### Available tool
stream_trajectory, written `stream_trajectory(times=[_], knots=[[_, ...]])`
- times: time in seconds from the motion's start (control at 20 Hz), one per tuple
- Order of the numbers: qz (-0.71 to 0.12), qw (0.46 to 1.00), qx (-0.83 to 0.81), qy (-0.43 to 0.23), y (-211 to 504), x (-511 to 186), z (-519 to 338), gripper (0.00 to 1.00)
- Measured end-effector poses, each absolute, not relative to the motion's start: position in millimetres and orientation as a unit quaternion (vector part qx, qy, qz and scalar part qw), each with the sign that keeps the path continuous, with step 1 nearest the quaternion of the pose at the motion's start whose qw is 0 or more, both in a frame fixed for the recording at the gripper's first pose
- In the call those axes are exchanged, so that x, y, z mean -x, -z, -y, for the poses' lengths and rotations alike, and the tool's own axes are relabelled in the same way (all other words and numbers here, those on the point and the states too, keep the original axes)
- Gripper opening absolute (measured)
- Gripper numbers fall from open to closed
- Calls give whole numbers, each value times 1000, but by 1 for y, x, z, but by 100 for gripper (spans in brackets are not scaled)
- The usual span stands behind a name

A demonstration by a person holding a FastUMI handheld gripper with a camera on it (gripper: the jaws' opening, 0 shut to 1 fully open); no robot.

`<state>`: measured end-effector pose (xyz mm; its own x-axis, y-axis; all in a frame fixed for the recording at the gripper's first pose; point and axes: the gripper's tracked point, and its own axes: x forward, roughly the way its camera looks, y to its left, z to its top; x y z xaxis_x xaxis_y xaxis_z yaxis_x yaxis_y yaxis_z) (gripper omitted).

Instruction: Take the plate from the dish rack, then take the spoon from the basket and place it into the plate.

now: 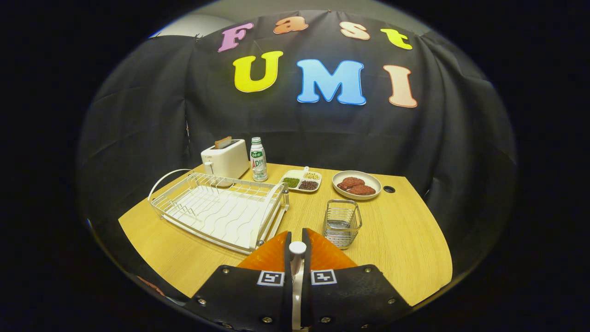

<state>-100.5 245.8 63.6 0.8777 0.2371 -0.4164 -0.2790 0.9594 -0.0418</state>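
My gripper [297,240] is shut on a white spoon [297,249]. The spoon's rounded end sticks up between the fingertips and its stem runs back between the fingers. Directly beneath and just ahead of the fingers an orange plate [328,254] lies on the wooden table [405,240], largely hidden by the fingers. A little beyond the plate to the right stands the wire basket [342,223], with nothing in it. The white dish rack [221,208] sits beyond the fingers to the left, its slots bare.
At the back of the table stand a white toaster [225,159] holding a slice of toast, a small bottle [258,159], a divided dish [301,180] of beans and a plate of brown patties [356,184]. A round cable hole [389,189] is beside it.
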Motion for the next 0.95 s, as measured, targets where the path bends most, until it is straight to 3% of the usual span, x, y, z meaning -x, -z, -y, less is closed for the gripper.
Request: stream_trajectory(times=[0.5, 0.95], knots=[[-224, 960, 43, -164, -57, 104, -259, 14], [-136, 983, 49, -112, -134, 91, -208, 18]])
